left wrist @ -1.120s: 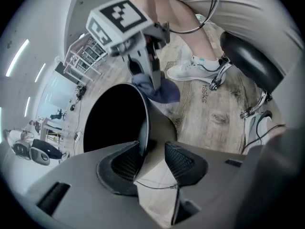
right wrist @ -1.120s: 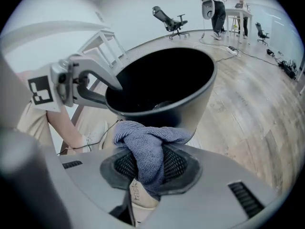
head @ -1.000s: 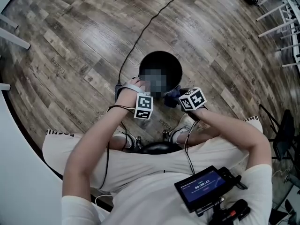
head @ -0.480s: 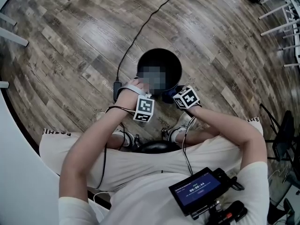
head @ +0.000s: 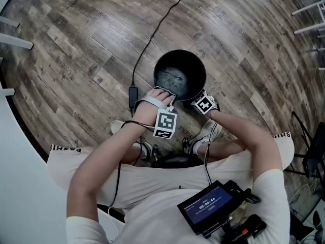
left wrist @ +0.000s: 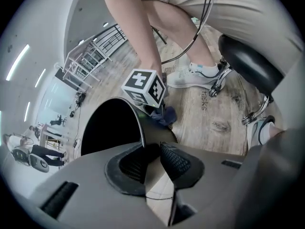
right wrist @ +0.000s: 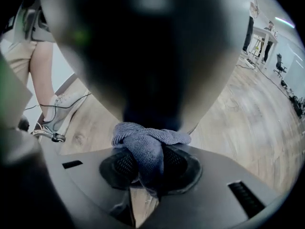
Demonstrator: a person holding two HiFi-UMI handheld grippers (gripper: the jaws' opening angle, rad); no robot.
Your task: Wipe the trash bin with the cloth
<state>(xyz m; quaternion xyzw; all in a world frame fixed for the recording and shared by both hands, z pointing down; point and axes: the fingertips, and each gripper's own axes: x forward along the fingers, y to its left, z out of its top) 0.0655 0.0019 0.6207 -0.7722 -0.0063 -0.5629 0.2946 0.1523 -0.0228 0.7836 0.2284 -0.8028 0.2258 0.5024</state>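
The black trash bin (head: 180, 78) stands on the wooden floor in front of the person's feet. My left gripper (left wrist: 150, 159) reaches over the near rim (left wrist: 139, 120). Its jaws are closing, with one pad inside the bin, the other outside, and the wall between them. Its marker cube (head: 166, 123) shows in the head view. My right gripper (right wrist: 147, 163) is shut on a blue-grey cloth (right wrist: 145, 144). The cloth is held against the bin's outer wall (right wrist: 152, 56) at the near right. From the left gripper view the cloth (left wrist: 164, 116) hangs under the right cube (left wrist: 143, 87).
A black cable (head: 152, 39) with an adapter (head: 132, 93) runs across the floor left of the bin. The person's shoes (head: 205, 133) and a stool seat (left wrist: 248, 61) are close behind it. A white table edge (head: 12, 151) curves along the left, and white frames (head: 310, 14) stand far right.
My left hand has moved onto the bin's near rim. The right gripper has moved in against the bin's side, so the cloth is now hidden in the head view.
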